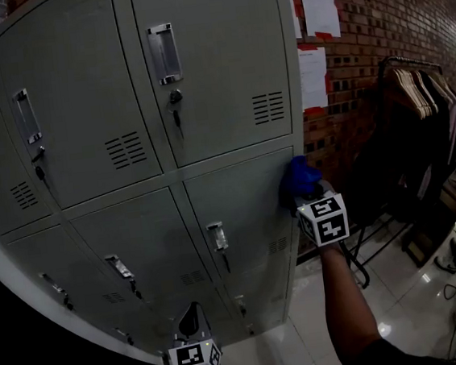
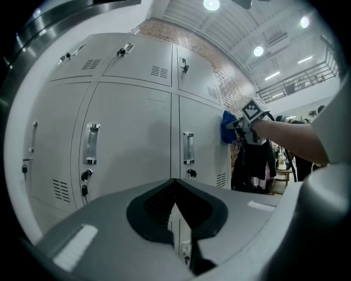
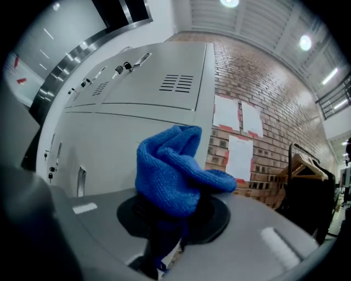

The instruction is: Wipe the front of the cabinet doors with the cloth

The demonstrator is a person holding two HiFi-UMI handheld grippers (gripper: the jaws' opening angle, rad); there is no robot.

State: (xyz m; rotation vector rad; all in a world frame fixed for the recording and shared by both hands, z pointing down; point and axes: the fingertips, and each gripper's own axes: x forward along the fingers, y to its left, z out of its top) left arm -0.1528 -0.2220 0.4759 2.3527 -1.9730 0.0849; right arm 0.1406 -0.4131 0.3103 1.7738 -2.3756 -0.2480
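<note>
A grey metal locker cabinet with several doors fills the head view. My right gripper is shut on a blue cloth and presses it against the right edge of a lower door, just under the upper right door. The cloth bunches out of the shut jaws in the right gripper view. My left gripper hangs low in front of the bottom doors, shut with nothing in it. From the left gripper view, the right gripper and the cloth sit on the cabinet's far edge.
A brick wall with taped paper sheets runs to the right of the cabinet. A clothes rack with hangers and dark garments stands further right on the glossy floor. Keys hang in the door locks.
</note>
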